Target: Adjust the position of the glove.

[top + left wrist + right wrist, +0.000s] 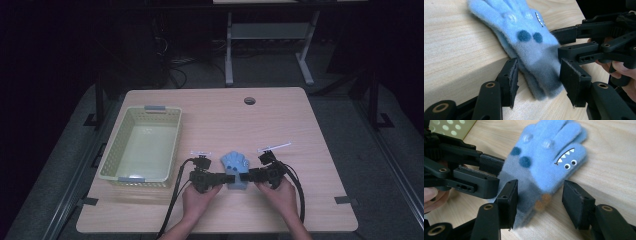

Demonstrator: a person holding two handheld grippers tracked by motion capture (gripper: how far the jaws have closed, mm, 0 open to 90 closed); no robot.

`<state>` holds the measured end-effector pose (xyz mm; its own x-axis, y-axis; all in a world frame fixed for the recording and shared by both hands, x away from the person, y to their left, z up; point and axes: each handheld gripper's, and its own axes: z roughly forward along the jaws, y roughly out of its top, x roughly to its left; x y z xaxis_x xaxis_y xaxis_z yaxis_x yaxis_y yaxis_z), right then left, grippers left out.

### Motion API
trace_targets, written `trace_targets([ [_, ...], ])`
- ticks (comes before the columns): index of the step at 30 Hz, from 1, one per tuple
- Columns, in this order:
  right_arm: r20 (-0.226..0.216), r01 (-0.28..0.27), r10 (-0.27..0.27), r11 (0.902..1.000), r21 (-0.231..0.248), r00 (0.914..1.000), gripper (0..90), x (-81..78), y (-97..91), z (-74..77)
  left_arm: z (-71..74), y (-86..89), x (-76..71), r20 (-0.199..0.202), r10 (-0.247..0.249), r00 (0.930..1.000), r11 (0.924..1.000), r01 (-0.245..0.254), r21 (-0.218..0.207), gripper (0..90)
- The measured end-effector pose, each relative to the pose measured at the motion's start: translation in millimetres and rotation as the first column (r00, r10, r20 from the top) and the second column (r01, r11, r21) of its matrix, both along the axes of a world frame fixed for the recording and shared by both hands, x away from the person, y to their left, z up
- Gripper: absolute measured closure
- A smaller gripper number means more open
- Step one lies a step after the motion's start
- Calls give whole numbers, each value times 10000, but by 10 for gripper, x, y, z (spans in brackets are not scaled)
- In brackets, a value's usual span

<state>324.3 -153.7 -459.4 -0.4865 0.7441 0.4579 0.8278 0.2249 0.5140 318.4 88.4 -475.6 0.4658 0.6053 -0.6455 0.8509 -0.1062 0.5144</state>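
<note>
Soft, light fleece glove [236,167] on the bench [300,130] — I judge its grey cuff the best hold, where left gripper [537,78] and right gripper [540,198] straddle it, jaws spread, not yet pinching.

In the high view, the cuff end of the blue glove [235,169] is covered by the fingers of the left gripper [231,176] and right gripper [242,176], and the printed face on it is too small to resolve. In the left gripper view the glove's fingertips are cut off by the top edge. In the right gripper view the yellow basket [447,127] is cut off at the top left corner.
</note>
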Motion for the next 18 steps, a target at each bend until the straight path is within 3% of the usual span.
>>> trace_targets([
  [7, -115, 113, -110, 9996, 245, 9999, 515, -13, 2, -42, -23, -2, 22, -41, -107, 9999, 9999, 107, -109, 538],
  [18, -233, 163, -150, 9984, 533, 9996, 614, -36, 30, -70, -40, -26, 100, -461, -223, 9987, 9995, 212, -244, 590],
])
